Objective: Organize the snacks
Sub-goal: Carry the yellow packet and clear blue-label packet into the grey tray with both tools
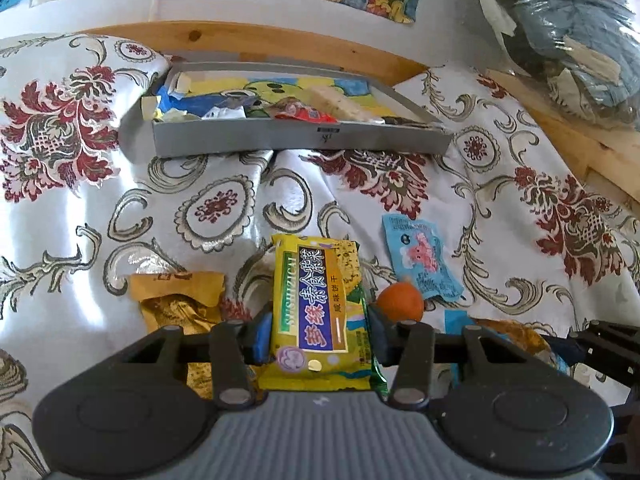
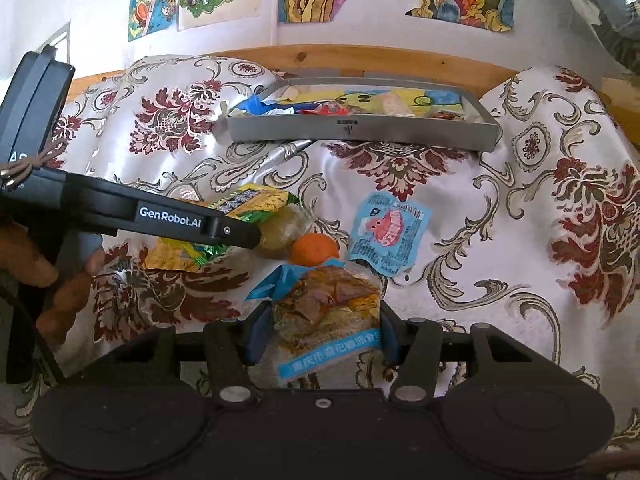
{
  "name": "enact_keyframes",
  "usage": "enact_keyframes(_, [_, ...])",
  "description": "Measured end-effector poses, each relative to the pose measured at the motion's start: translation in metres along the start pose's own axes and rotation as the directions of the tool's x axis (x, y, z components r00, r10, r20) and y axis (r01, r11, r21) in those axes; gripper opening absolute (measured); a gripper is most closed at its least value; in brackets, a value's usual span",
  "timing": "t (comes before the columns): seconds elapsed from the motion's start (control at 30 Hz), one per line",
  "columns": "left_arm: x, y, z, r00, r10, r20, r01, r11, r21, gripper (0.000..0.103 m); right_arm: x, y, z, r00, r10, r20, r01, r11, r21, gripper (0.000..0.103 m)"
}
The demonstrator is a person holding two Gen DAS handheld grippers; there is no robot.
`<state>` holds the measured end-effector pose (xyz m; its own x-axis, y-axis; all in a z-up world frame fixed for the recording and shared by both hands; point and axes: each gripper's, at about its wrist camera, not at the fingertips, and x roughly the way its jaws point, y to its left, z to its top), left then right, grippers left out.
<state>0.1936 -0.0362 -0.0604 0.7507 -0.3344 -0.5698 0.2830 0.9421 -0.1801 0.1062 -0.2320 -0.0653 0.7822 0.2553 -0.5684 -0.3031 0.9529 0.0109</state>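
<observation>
My left gripper (image 1: 318,336) is shut on a yellow cracker packet (image 1: 316,300) that points away along the fingers, low over the flowered bedspread. In the right wrist view that gripper's finger (image 2: 224,230) shows from the side with the cracker packet (image 2: 260,202) in it. My right gripper (image 2: 324,336) is shut on a clear packet of brown snack with a blue label (image 2: 328,312). A small orange (image 1: 400,302) (image 2: 314,249) and a light blue packet (image 1: 422,256) (image 2: 386,232) lie just beyond both grippers. A grey tray (image 1: 300,140) (image 2: 360,132) with several snacks stands farther back.
A crumpled gold packet (image 1: 176,296) lies left of the left gripper. A wooden bed frame (image 1: 280,40) runs behind the tray, under a wall with drawings. A plastic bag of clothes (image 1: 560,40) sits at the upper right. A person's hand (image 2: 60,280) grips the left handle.
</observation>
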Motion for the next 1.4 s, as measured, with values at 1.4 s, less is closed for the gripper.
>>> enact_keyframes(1.4, [0.043,0.076,0.153,0.980,0.152,0.128,-0.125,0.972,-0.197,0.051,0.114,-0.062,0.189,0.975,0.042,0.217,-0.022,0.995,-0.096,0.055])
